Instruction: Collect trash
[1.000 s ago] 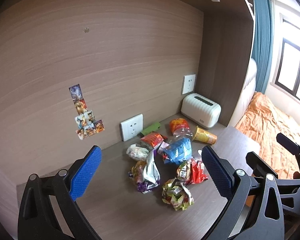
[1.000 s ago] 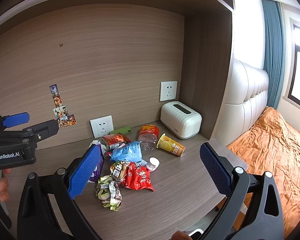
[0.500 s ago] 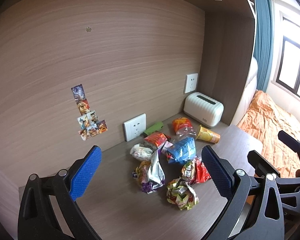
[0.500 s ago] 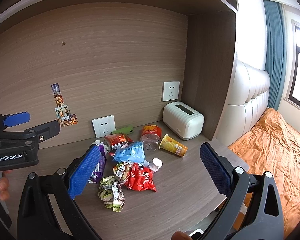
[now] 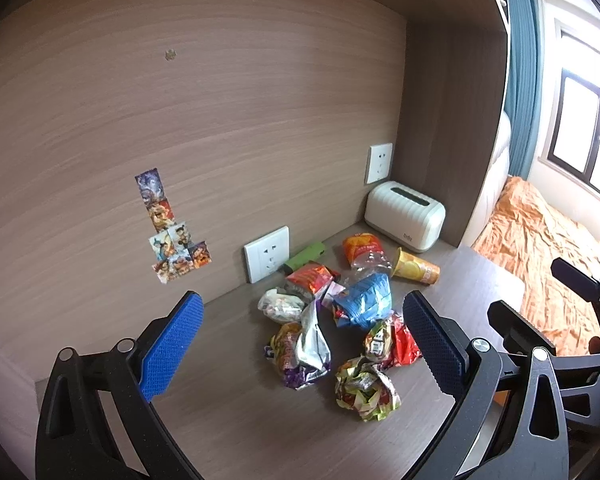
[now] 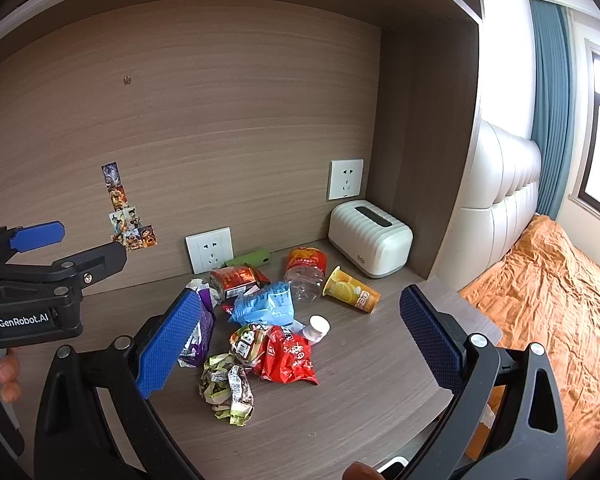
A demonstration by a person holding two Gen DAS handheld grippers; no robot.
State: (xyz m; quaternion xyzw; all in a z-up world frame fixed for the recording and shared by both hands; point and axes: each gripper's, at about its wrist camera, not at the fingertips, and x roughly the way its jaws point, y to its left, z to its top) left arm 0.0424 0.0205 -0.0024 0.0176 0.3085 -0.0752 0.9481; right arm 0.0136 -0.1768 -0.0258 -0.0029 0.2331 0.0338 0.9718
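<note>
- Left gripper [image 5: 300,344]: jaws spread wide, nothing between the blue pads, held above the worktop [image 5: 228,420] with the trash pile ahead of it.
- Right gripper [image 6: 296,344]: also wide open and empty, above the near part of the worktop, pile framed between its fingers.
- Trash lies in a loose heap mid-worktop, toward the far wall panel.
- Near edge of heap: crumpled green-yellow wrapper [image 5: 366,386], with a red snack bag [image 6: 288,356] touching it on the far right side.
- Left of those: purple-and-silver bag [image 5: 304,350]; a white crumpled wrapper [image 5: 280,304] just beyond it.
- Centre: blue bag [image 6: 266,304]. A white bottle cap [image 6: 318,326] sits just right of it.
- Far side: red-orange packet [image 6: 236,278], clear plastic bottle with orange label [image 6: 304,270] on its side, green tube [image 6: 250,258] against the wall.
- Right of heap: yellow cup [image 6: 352,290] lying on its side.
- White tissue box [image 6: 370,238] in the far right corner, apart from the heap.
- Two wall sockets and a cluster of stickers [image 5: 172,232] on the panel.
- Orange bedding [image 6: 540,300] to the right, beyond the worktop.
</note>
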